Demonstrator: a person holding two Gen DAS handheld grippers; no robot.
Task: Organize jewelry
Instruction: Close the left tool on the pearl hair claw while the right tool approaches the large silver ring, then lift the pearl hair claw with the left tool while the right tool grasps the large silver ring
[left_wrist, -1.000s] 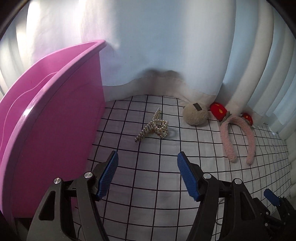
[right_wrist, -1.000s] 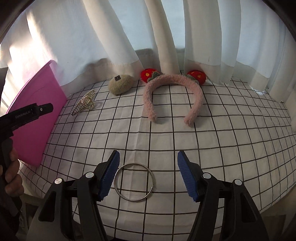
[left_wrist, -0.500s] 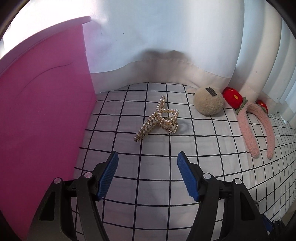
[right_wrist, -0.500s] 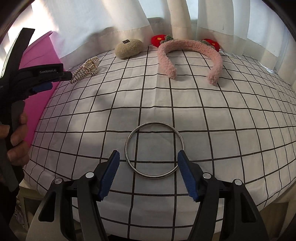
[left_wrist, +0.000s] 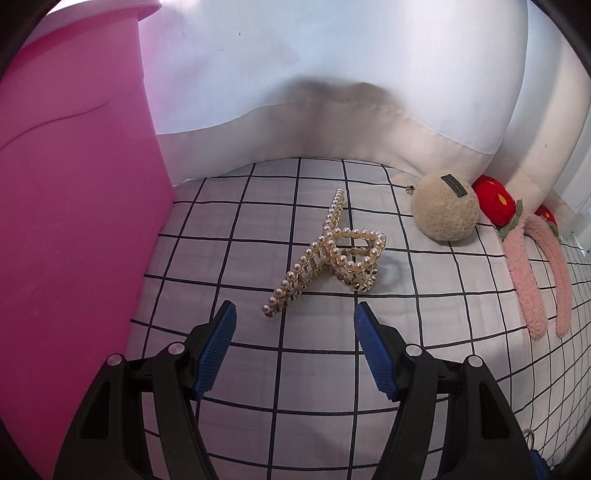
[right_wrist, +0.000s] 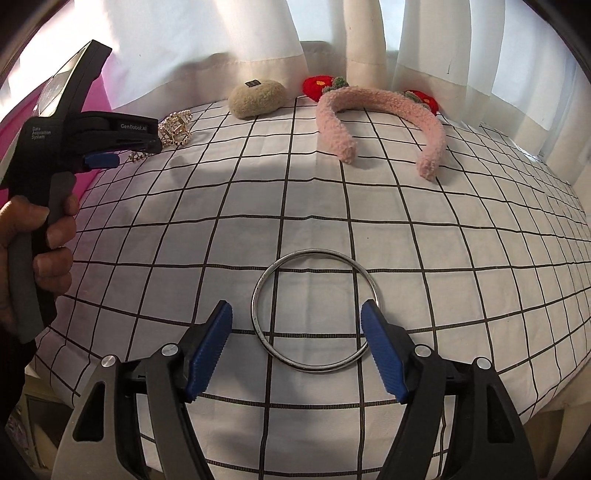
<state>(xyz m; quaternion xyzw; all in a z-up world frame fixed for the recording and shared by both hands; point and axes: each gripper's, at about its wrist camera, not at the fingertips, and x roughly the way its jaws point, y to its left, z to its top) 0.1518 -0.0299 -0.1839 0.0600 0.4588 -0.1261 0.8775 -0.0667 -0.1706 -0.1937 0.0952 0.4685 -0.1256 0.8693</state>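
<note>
Jaws spread on both: left gripper (left_wrist: 293, 317) short of pearl-studded gold claw clip (left_wrist: 327, 254), right gripper (right_wrist: 295, 319) straddling thin silver metal bangle (right_wrist: 314, 310); thin rim likely to slip flat on cloth

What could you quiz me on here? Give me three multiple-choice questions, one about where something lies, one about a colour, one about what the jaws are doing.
1. Where does the metal ring lie?
A. inside the pink bin
B. on the checked cloth, between the right gripper's jaws
C. on the headband

2. What colour is the fluffy headband?
A. pink
B. blue
C. black

3. How do the left gripper's jaws stand?
A. shut on the pearl hair claw
B. open, just short of the pearl hair claw
C. shut on nothing

Answers: 1 B, the ring sits flat between the blue pads; 2 A, its fleece is pink; 3 B, the pads stand apart with the claw ahead.
</note>
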